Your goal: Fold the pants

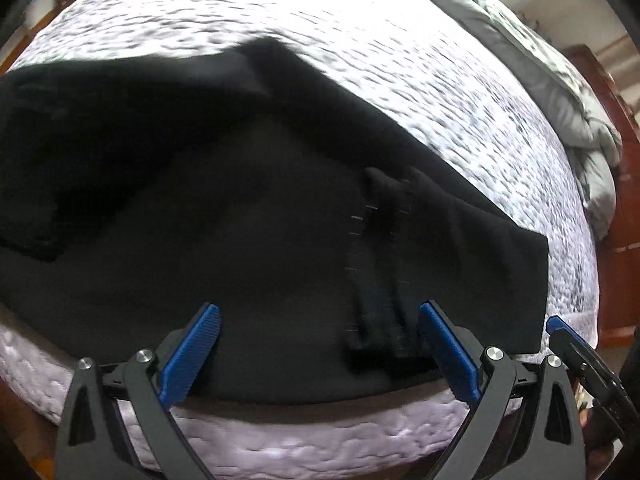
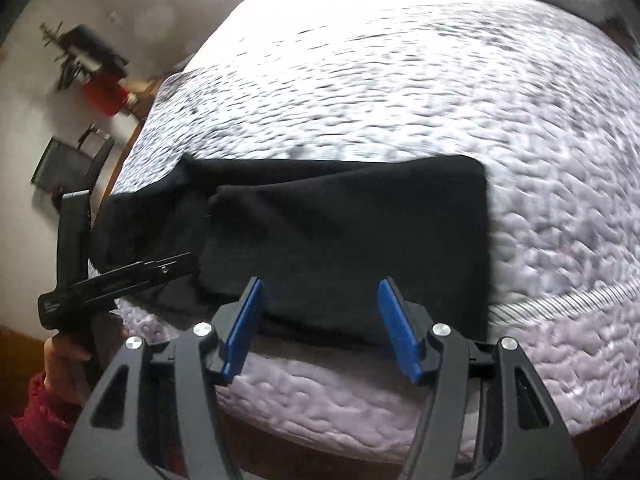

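The black pants point(image 1: 260, 208) lie folded on a white quilted mattress point(image 1: 400, 60), near its front edge. In the right wrist view the pants point(image 2: 340, 232) form a rough rectangle with a looser part at the left. My left gripper point(image 1: 320, 352) is open and empty, its blue pads over the pants' near edge. My right gripper point(image 2: 320, 328) is open and empty, just in front of the pants' near edge. The left gripper's body point(image 2: 120, 276) shows at the left of the right wrist view, held by a hand in a red sleeve.
A grey duvet point(image 1: 560, 92) is bunched at the far right of the mattress. Wooden furniture point(image 1: 624, 216) stands beyond it. A red object and dark items point(image 2: 100, 88) stand by the wall left of the bed. The mattress edge point(image 2: 320, 400) runs below the grippers.
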A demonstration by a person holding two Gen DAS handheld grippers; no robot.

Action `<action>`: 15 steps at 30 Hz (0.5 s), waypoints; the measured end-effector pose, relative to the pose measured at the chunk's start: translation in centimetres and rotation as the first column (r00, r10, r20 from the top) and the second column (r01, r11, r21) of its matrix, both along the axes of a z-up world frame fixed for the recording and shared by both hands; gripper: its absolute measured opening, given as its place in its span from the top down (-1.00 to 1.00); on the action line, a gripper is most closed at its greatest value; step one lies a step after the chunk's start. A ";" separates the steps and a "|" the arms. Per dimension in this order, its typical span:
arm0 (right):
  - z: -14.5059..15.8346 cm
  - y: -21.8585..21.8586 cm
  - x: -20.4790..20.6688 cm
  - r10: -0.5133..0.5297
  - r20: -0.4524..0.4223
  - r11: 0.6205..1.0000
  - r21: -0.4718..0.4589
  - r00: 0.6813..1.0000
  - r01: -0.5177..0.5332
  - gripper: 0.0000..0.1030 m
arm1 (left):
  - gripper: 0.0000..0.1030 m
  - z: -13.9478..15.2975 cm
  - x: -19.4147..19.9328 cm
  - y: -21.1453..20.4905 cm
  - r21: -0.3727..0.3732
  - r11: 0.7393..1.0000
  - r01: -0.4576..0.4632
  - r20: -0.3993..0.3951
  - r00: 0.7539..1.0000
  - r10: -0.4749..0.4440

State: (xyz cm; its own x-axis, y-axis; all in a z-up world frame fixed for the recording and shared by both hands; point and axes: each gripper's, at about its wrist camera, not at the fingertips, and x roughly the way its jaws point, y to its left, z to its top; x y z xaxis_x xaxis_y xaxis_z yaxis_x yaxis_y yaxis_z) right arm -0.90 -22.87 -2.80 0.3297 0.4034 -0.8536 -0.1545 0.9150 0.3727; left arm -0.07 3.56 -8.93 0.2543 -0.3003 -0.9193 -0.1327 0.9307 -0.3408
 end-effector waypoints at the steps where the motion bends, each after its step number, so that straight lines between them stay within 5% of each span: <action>1: -0.1 -0.7 -0.1 -0.017 -0.003 1.000 -0.004 1.000 0.017 -0.17 | -0.92 0.0 0.3 -1.0 0.007 1.000 0.019 0.000 1.000 -0.019; 7: -0.7 -3.2 -0.8 -0.073 0.000 0.996 -0.046 0.997 0.072 -0.17 | -0.91 -0.7 1.1 -4.7 0.087 0.993 0.076 -0.040 0.997 -0.072; 8: -0.7 -3.3 -0.8 -0.076 0.002 0.996 -0.050 0.997 0.076 -0.17 | -0.73 -0.6 1.1 -5.2 0.073 0.993 0.087 -0.035 0.996 -0.085; 9: -0.7 -3.7 -0.9 -0.083 0.002 0.995 -0.054 0.997 0.083 -0.17 | -0.24 -0.5 1.1 -5.5 0.064 0.994 0.094 -0.032 0.995 -0.092; 11: -0.9 -4.4 -0.9 -0.100 -0.004 0.994 -0.049 0.995 0.100 -0.18 | 0.20 -0.2 1.0 -5.9 0.088 0.992 0.093 -0.026 0.996 -0.091; 15: -1.4 -5.2 -0.7 -0.129 -0.024 0.991 -0.031 0.991 0.128 -0.19 | 0.70 0.1 0.9 -4.8 0.010 0.998 0.058 -0.003 0.998 -0.058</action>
State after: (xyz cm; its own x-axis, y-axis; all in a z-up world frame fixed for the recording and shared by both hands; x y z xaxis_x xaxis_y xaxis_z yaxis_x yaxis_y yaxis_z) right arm -1.58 -28.11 -4.24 0.3547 0.3335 -0.8735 -0.0258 0.9374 0.3474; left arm 0.82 -1.19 -8.87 0.2341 -0.3056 -0.9230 -0.0793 0.9402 -0.3314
